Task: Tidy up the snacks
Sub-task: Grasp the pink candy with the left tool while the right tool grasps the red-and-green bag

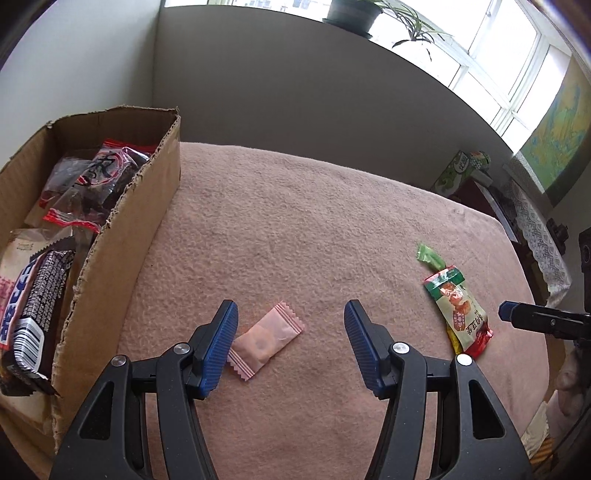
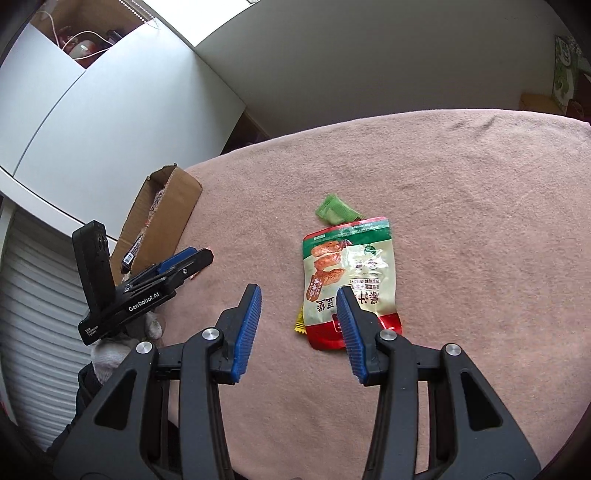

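A pink fleecy blanket [image 1: 332,229] covers the table. A potted plant [image 1: 356,14] stands on the windowsill before bright windows [image 1: 517,74], and a map-like picture [image 1: 561,133] hangs at right. A white cabinet [image 2: 110,122] stands beyond the table, with what may be a red appliance [image 2: 79,50] behind it.

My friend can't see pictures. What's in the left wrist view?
The open left gripper hovers over a pink candy packet on a pink blanket. A cardboard box of snacks sits left.

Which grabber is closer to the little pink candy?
Left. The left gripper hangs right over the pink candy, open, one finger at its edge. The right gripper is far off by the red and green snack bag.
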`<action>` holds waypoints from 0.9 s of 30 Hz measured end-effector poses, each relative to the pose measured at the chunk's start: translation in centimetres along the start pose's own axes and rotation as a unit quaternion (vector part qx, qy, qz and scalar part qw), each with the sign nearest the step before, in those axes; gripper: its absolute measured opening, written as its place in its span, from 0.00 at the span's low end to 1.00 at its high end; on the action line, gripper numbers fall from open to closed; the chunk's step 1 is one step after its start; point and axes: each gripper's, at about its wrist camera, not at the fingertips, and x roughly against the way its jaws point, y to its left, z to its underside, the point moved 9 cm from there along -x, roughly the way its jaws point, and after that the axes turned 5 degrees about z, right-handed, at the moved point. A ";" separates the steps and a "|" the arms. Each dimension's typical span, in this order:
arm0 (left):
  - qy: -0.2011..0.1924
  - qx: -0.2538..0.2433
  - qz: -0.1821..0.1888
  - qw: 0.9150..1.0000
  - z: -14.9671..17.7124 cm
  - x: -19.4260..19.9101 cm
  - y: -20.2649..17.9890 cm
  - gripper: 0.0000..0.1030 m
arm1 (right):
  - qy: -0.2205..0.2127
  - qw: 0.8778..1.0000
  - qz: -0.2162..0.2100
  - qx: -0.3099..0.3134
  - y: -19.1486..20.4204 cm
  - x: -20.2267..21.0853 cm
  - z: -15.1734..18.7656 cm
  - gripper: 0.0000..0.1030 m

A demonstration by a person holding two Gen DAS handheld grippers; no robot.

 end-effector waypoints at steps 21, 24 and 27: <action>0.014 -0.054 -0.027 0.998 2.6 0.8 -0.9 0.48 | -0.003 0.982 0.164 0.089 -1.7 -3.2 -0.7 0.78; 0.010 -0.060 -0.035 0.998 2.5 0.5 -1.3 0.40 | 0.008 0.977 0.181 0.112 -1.0 -4.4 -0.5 0.78; 0.007 -0.064 -0.048 0.997 2.3 0.3 -1.2 0.29 | 0.024 0.971 0.201 0.127 -0.7 -5.6 -0.5 0.78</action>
